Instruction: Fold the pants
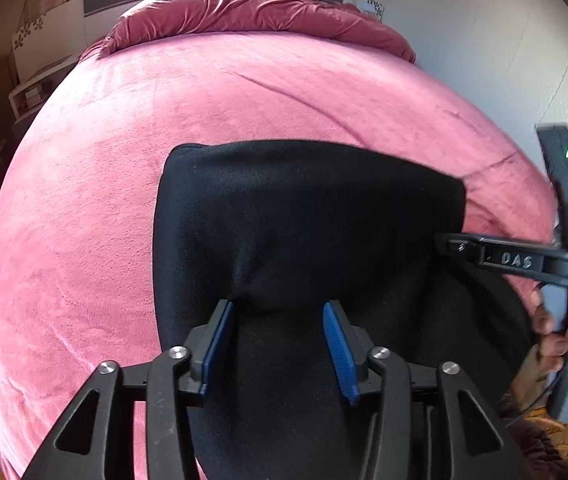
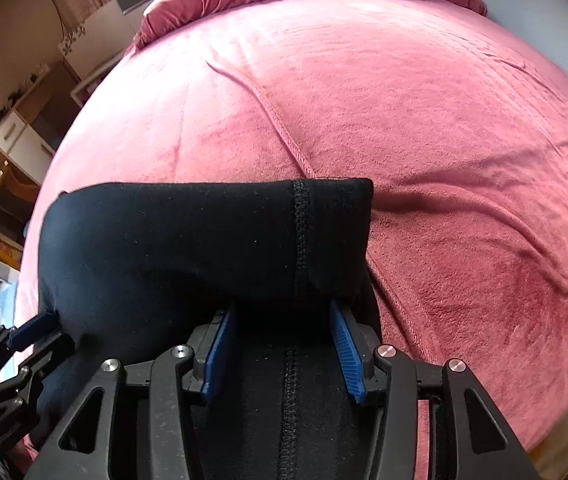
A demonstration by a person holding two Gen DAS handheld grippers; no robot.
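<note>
Black pants (image 1: 308, 220) lie folded on the pink bed, a rolled fold edge facing away from me. My left gripper (image 1: 279, 308) is open, its blue pads on either side of the cloth near the fold's near edge. My right gripper (image 2: 284, 308) is open too, over the same pants (image 2: 203, 236) by a stitched seam (image 2: 302, 232). The right gripper also shows in the left wrist view (image 1: 456, 246) at the pants' right side. The left gripper shows at the lower left of the right wrist view (image 2: 31, 330).
The pink blanket (image 1: 243, 92) covers the bed, with a bunched red duvet (image 1: 251, 8) at the far end. Shelves and drawers (image 2: 19, 136) stand left of the bed. A white wall (image 1: 504, 52) runs along the right.
</note>
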